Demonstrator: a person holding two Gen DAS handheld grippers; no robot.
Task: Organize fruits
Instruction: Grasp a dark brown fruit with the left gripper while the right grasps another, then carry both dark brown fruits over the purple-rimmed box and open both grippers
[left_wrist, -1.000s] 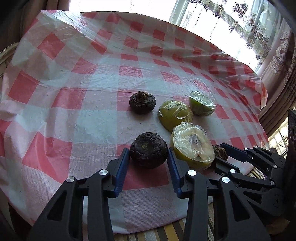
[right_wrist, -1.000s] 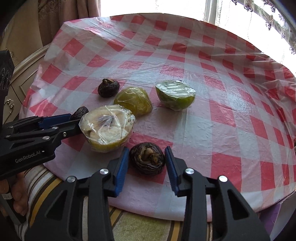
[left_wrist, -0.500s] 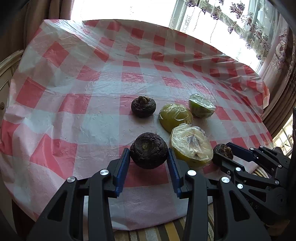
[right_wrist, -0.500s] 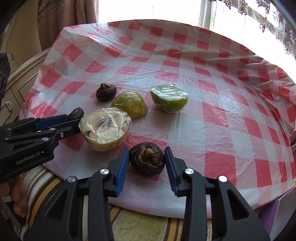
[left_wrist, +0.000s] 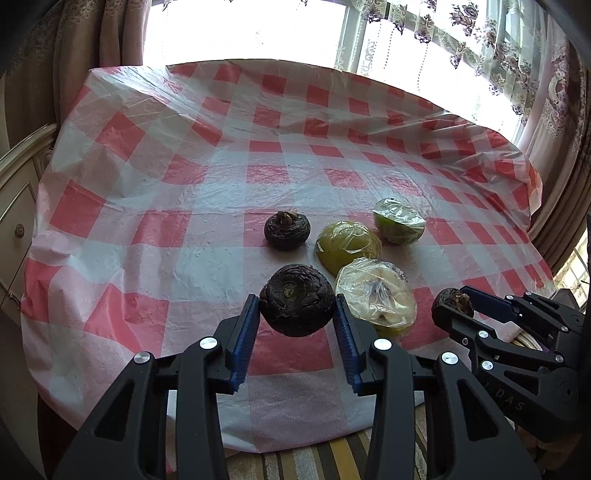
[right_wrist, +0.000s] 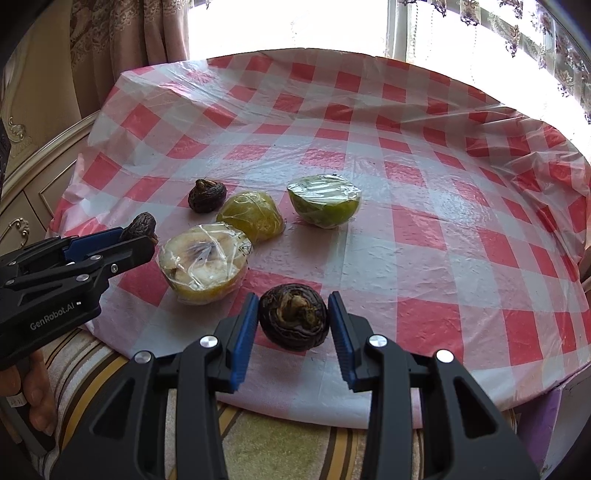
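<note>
Both grippers are seen clamped on dark water chestnuts. The left gripper (left_wrist: 297, 314) is closed on the larger water chestnut (left_wrist: 297, 304); the right gripper (right_wrist: 293, 317) is closed on the second water chestnut (right_wrist: 293, 315). Compared with the views of a second ago, both chestnuts are now noted slightly clear of the tablecloth (left_wrist: 147, 206), and more of the window has come into view; neither grip width has changed. A lift just begun is inferred, with transport to a grouping spot judged as the next step.

Left on the cloth: a third water chestnut (left_wrist: 287, 229), a film-wrapped yellow-green fruit half laid dome up (left_wrist: 349, 245), a wrapped green half with its cut face up (left_wrist: 399, 220), and a wrapped pale half showing its core (left_wrist: 376, 299), just beside the left gripper's load.

The surface is recorded as a round table under a red-and-white checked plastic cover, wrinkled and glossy. A bright window (left_wrist: 251, 33) with lace curtains lies behind, and a cream cabinet (right_wrist: 33, 177) stands to the left.
</note>
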